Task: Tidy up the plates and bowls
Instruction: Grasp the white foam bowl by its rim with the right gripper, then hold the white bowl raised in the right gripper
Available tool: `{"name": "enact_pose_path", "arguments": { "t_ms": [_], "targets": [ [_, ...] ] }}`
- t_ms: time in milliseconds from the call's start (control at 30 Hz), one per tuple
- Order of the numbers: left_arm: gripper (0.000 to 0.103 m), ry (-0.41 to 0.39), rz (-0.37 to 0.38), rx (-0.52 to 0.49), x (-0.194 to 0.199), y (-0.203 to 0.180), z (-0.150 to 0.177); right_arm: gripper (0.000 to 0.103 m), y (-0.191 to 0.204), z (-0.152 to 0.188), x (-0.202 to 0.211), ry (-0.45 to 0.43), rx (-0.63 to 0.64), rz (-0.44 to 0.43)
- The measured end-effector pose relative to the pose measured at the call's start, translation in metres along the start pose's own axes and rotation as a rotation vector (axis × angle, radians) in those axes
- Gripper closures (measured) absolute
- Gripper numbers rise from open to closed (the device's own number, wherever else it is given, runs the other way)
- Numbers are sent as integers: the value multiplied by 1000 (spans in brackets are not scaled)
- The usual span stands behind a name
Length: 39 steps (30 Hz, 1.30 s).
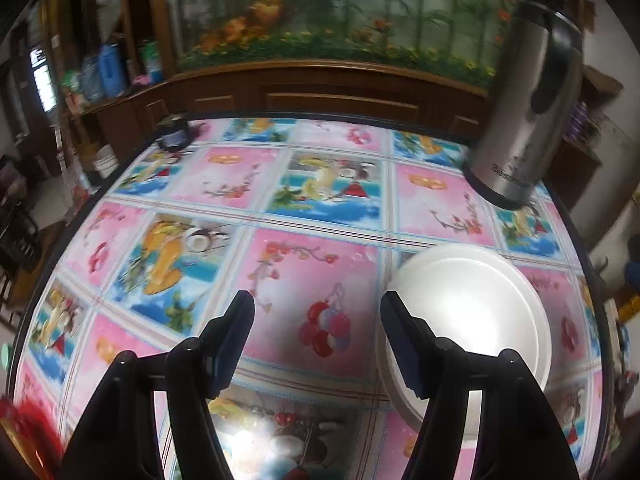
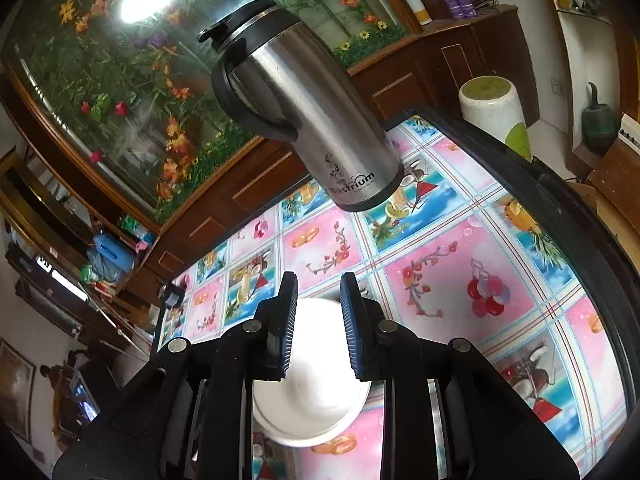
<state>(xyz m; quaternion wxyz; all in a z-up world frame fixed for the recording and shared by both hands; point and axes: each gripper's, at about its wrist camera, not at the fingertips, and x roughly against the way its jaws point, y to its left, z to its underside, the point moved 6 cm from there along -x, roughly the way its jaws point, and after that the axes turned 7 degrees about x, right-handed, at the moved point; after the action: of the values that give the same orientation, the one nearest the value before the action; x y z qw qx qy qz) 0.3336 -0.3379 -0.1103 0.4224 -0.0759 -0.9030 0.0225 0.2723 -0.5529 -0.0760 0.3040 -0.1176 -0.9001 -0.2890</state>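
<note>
A white bowl stacked on a white plate [image 1: 472,312] sits on the patterned tablecloth at the lower right of the left wrist view. My left gripper [image 1: 318,312] is open and empty just left of it, its right finger [image 1: 404,344] overlapping the plate's rim. In the right wrist view the same white dishes [image 2: 316,392] lie below my right gripper [image 2: 318,296]. Its fingers stand apart with a narrow gap over the white dishes; I cannot tell whether they hold anything.
A steel thermos jug [image 1: 524,112] with a black handle stands at the table's far right; it also shows in the right wrist view [image 2: 308,120]. A wooden cabinet with a floral glass panel [image 1: 332,20] lies behind. A small dark object [image 1: 174,138] sits at the far-left table edge.
</note>
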Motion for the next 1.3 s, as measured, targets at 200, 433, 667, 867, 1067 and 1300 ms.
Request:
{"name": "enact_pose_path", "arguments": {
  "t_ms": [200,433,667,867,1067,1300],
  "targets": [
    [37,-48,37,15,-8,5,-5,81,-4,10,-18,56,11,25],
    [37,-23,33,-16,-22,3,1,81,0,23,-36,133,45,43],
    [37,-24,28,-21,-22,2,2,81,0,26,-39,164,66,69],
    [37,-15,23,-23,-25,3,3,81,-1,30,-43,185,60,74],
    [37,-6,24,-22,-27,3,4,81,-1,31,-43,189,61,79],
    [37,-5,23,-23,-27,3,4,81,-2,31,-44,190,58,77]
  ]
}}
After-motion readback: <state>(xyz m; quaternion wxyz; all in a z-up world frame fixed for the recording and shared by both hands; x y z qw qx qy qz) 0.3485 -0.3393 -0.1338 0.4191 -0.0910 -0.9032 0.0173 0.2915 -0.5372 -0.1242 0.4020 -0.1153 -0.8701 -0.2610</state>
